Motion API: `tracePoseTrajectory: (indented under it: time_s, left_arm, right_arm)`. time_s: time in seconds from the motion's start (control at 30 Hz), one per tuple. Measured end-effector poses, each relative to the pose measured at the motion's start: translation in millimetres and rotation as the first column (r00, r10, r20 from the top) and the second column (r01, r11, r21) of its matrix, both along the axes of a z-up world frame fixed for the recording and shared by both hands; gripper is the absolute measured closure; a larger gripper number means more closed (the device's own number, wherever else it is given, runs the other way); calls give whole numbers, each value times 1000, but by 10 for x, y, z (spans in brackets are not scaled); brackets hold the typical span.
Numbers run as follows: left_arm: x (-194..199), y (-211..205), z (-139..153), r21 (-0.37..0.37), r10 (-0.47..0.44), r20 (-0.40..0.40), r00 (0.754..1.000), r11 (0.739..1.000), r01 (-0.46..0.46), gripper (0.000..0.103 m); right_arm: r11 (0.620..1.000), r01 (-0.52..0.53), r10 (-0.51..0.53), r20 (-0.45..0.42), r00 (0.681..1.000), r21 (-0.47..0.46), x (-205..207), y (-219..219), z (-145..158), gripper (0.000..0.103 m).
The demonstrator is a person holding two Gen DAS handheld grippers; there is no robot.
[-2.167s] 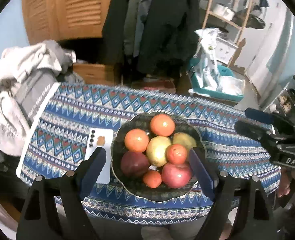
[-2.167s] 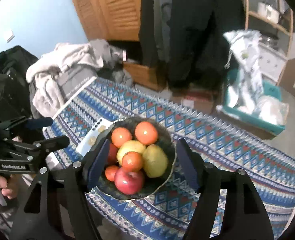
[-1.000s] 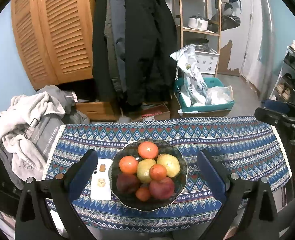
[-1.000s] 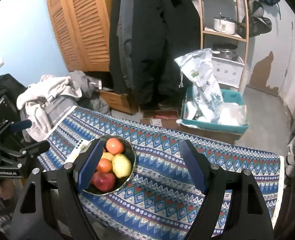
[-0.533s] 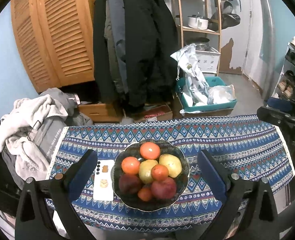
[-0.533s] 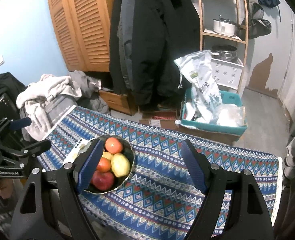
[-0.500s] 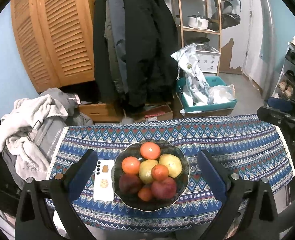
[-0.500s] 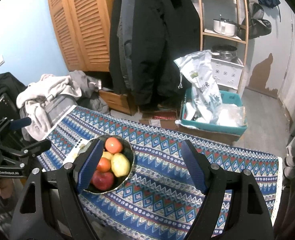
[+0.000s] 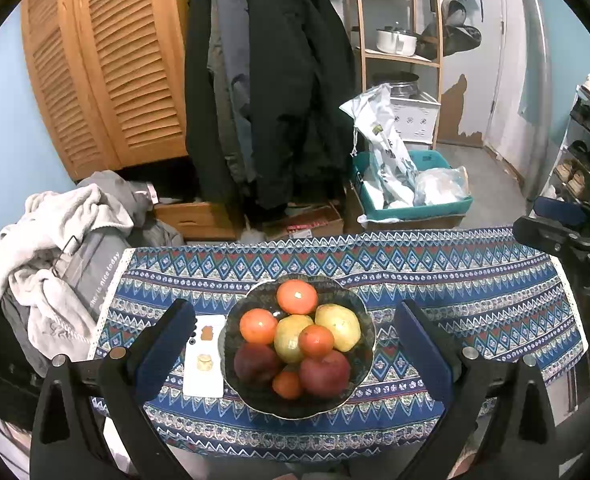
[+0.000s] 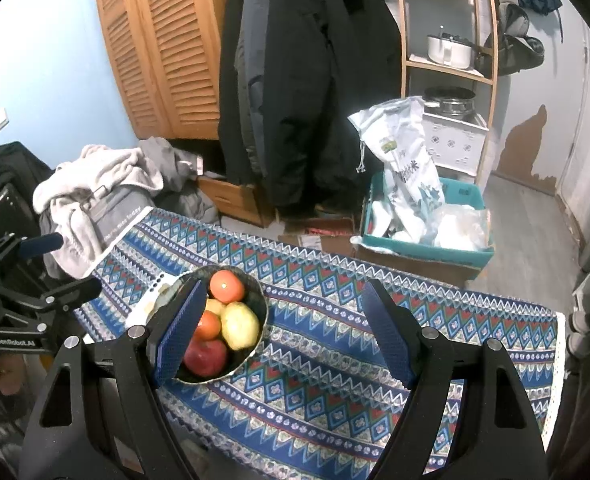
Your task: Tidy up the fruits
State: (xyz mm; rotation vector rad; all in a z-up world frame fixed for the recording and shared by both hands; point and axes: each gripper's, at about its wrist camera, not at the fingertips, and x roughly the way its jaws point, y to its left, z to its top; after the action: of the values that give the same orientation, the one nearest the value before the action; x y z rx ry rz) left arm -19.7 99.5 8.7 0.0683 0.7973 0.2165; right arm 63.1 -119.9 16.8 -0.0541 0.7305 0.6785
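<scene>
Blue patterned cloth [image 9: 475, 292] covers the table, and I see the bowl [image 9: 359, 384] of fruit near its front edge, toward the left end. Oranges [image 9: 297, 296], pears [image 9: 339, 326] and apples [image 9: 323, 372] are heaped in it. A phone [image 9: 204, 364] lies just left of the bowl. My left gripper [image 9: 295, 350] hangs above the bowl, jaws spread and empty. My right gripper [image 10: 283, 336] hangs over bare cloth right of it, likewise spread, gripping nothing.

left wrist: above, facing bowl [image 9: 299, 410] | right wrist: rightward, shares bowl
</scene>
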Motion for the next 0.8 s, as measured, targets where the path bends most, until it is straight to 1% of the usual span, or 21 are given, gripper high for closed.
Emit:
tracePoseTrajectory:
  time_s: [0.8]
  left_arm:
    - [-8,-44,-8,2,-2,-12,1000,1000,2,2]
  right_arm:
    - [1000,-3,3,-2,1000,0,-10,-19,-11,24]
